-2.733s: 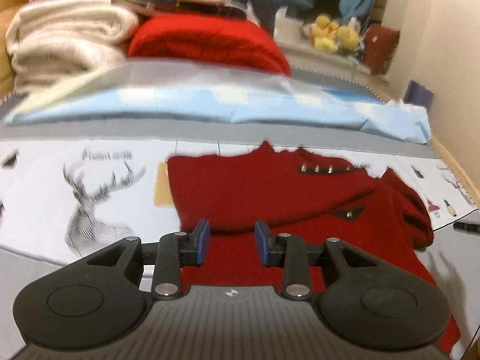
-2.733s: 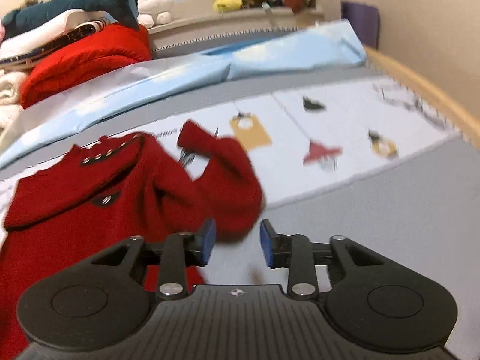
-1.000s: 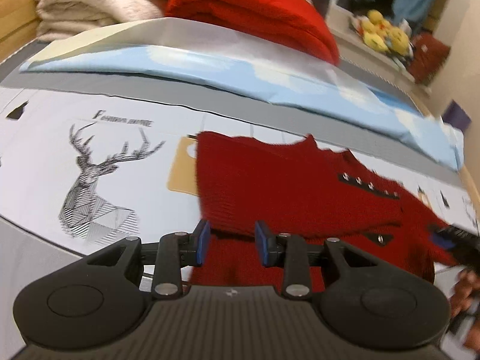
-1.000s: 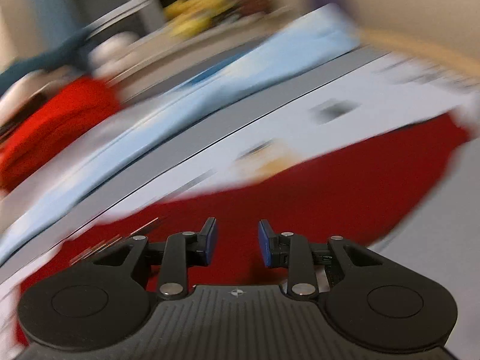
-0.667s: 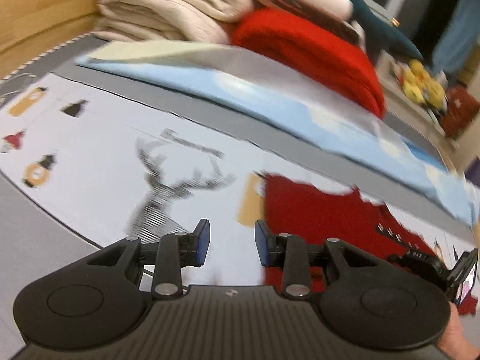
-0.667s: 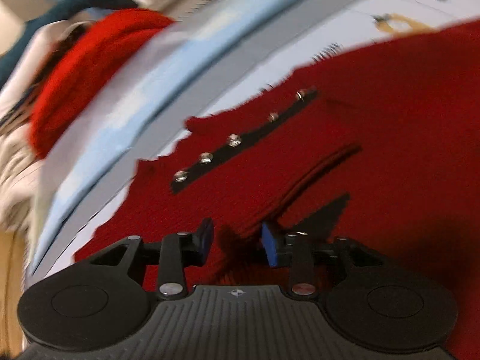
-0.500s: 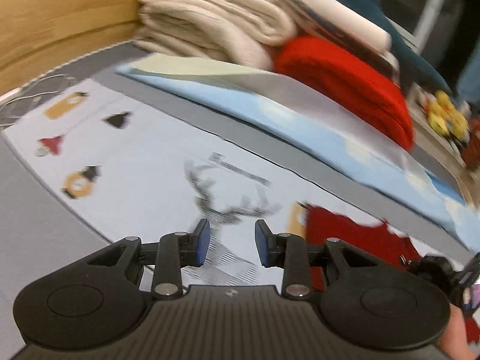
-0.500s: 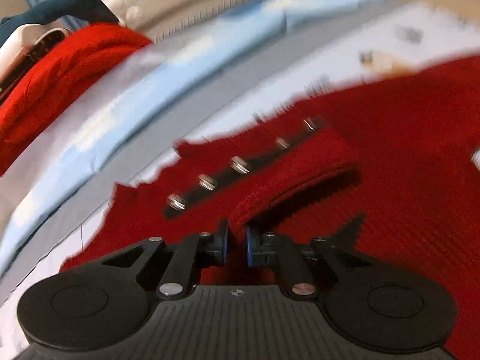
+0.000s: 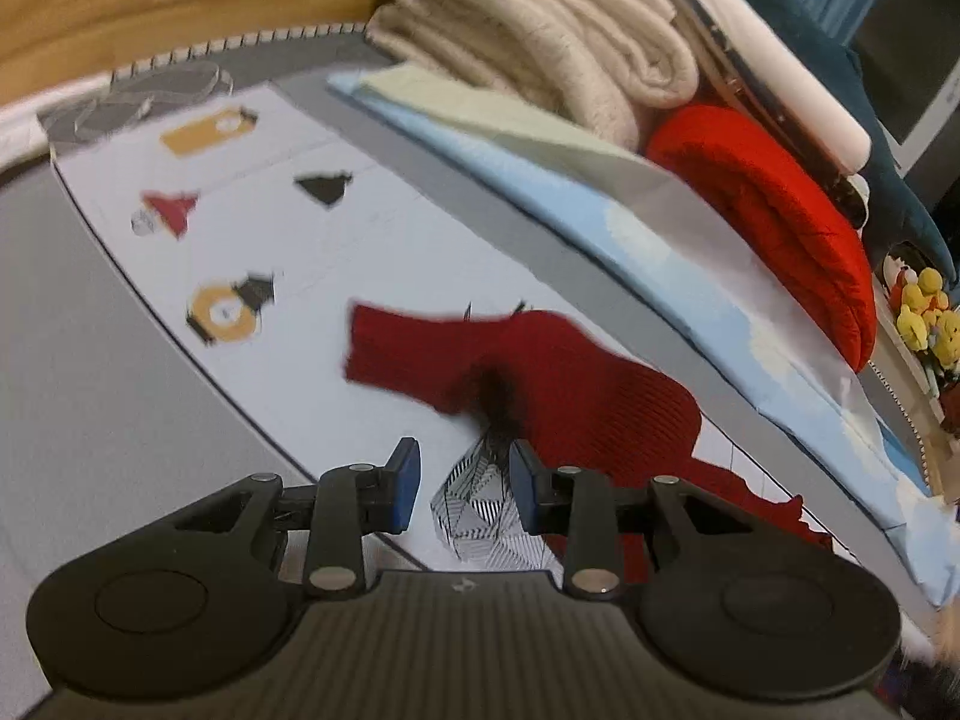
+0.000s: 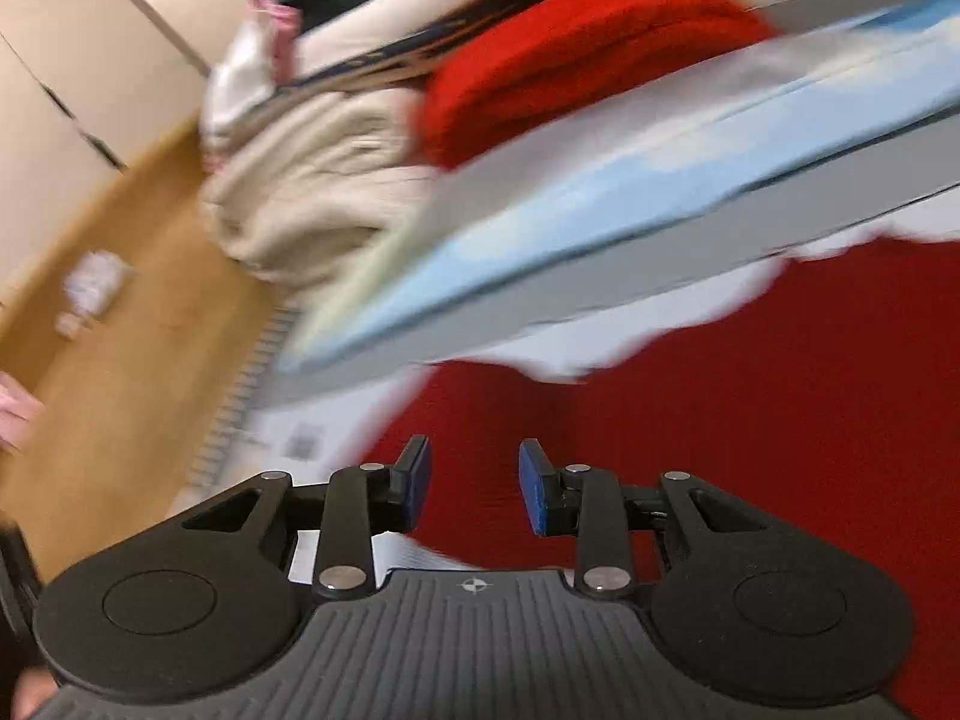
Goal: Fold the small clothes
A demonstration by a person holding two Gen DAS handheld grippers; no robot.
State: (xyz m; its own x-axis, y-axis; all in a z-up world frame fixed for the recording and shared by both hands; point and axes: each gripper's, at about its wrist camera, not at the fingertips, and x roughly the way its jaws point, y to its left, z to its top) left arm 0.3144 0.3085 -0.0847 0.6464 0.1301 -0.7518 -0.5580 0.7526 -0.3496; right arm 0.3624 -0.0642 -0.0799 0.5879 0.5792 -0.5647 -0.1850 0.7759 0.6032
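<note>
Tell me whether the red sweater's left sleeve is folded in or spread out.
Spread out: the sleeve lies away from the sweater body, flat on the bed.

The red sweater [image 10: 750, 420] runs off the right wrist view's edge, its outline smeared by blur; the left gripper [image 9: 462, 480] hides its hem.

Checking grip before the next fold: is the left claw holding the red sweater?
No, the left claw is open, short of the sweater.
</note>
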